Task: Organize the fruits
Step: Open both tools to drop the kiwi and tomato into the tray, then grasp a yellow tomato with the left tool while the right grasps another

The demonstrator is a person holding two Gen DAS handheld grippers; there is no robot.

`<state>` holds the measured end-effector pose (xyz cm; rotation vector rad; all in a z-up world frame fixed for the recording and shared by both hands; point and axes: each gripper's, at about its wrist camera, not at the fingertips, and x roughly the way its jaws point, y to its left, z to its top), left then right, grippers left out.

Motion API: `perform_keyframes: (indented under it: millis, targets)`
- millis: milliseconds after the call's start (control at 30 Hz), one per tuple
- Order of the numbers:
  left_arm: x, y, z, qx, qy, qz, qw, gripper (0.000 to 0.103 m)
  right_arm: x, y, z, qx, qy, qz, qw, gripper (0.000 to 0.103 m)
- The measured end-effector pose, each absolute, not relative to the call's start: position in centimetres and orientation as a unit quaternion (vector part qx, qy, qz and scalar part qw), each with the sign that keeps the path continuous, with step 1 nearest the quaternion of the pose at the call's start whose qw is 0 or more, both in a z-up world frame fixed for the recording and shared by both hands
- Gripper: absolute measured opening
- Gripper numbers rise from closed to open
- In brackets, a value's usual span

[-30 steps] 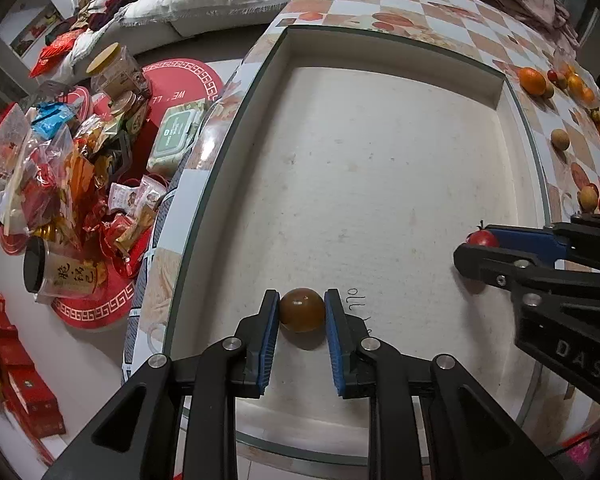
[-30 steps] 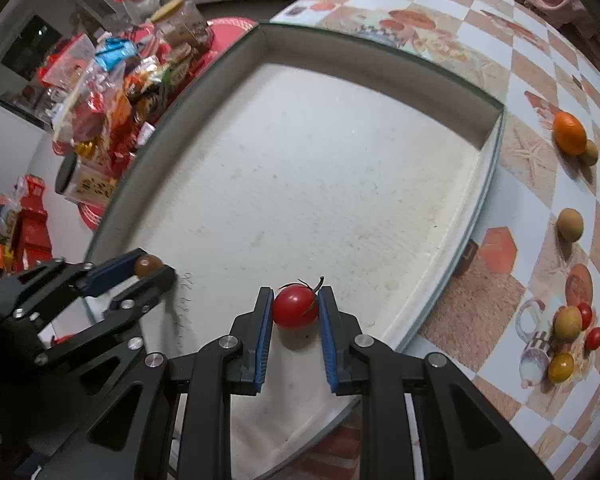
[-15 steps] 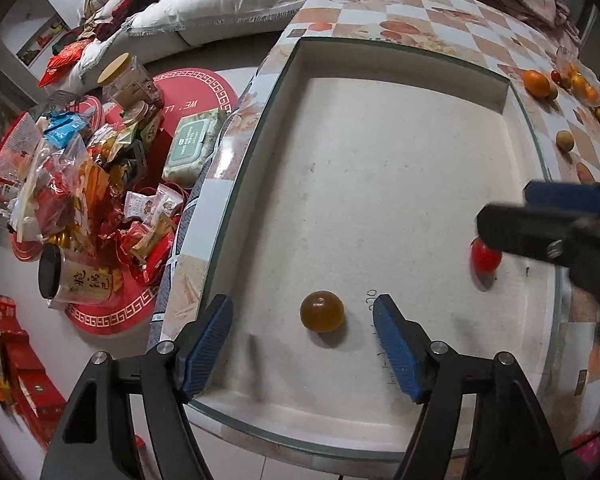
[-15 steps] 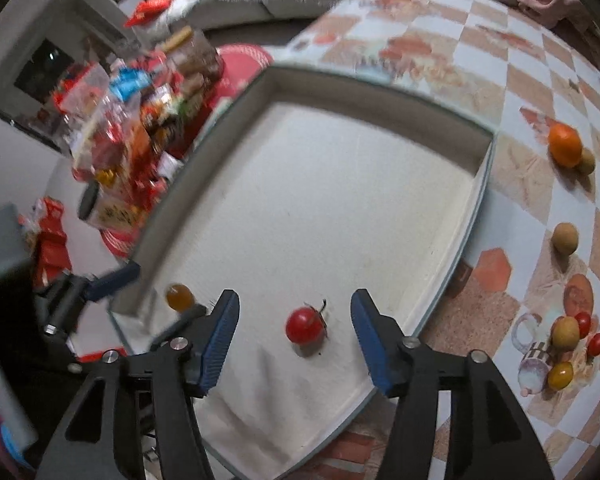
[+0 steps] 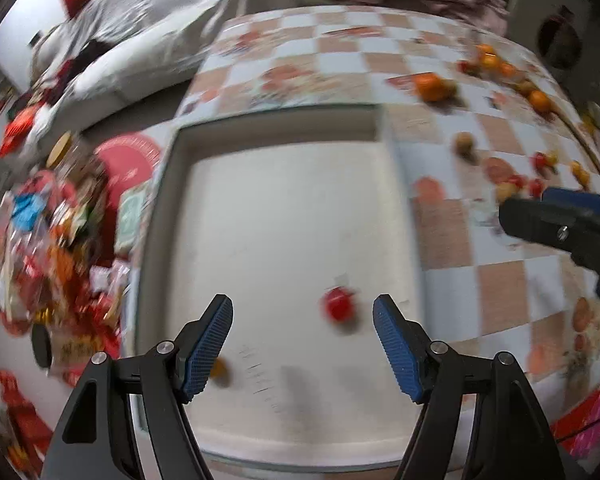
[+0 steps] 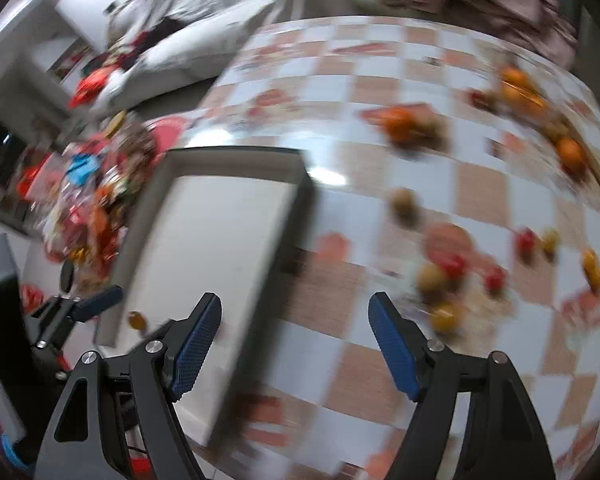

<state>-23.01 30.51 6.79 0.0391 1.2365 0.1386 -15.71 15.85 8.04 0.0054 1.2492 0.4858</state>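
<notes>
Blue-padded fingers of the left gripper [image 5: 302, 340] stood spread wide over the white tray [image 5: 284, 128], gripping nothing. Between them, toward two o'clock from the gap's middle, a red cherry tomato [image 5: 339, 309] lay on the tray floor. An amber fruit [image 5: 219, 369] sat half hidden behind the left finger, at about eight o'clock. The right gripper [image 6: 294, 340] was also spread and empty, above the checkered tablecloth [image 6: 380, 80] just past the tray's right wall. Blurred loose fruits [image 6: 452, 276] lay scattered from one to three o'clock, an orange [image 6: 398, 126] at twelve.
</notes>
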Motion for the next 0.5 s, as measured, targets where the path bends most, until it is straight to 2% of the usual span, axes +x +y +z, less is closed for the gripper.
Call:
perform_keyframes:
  millis: [300, 500]
  targets:
    - [-20.3, 22.8, 8.4, 0.049, 0.569, -0.027, 0.82, 0.074, -17.2, 6.0, 7.1, 0.029, 0.592, 0.117, 0.797, 0.079]
    - [-19.1, 18.1, 7.5, 0.051, 0.576, -0.077, 0.812, 0.074, -19.5, 0.1, 6.5, 0.044, 0.604, 0.046, 0.795, 0.079]
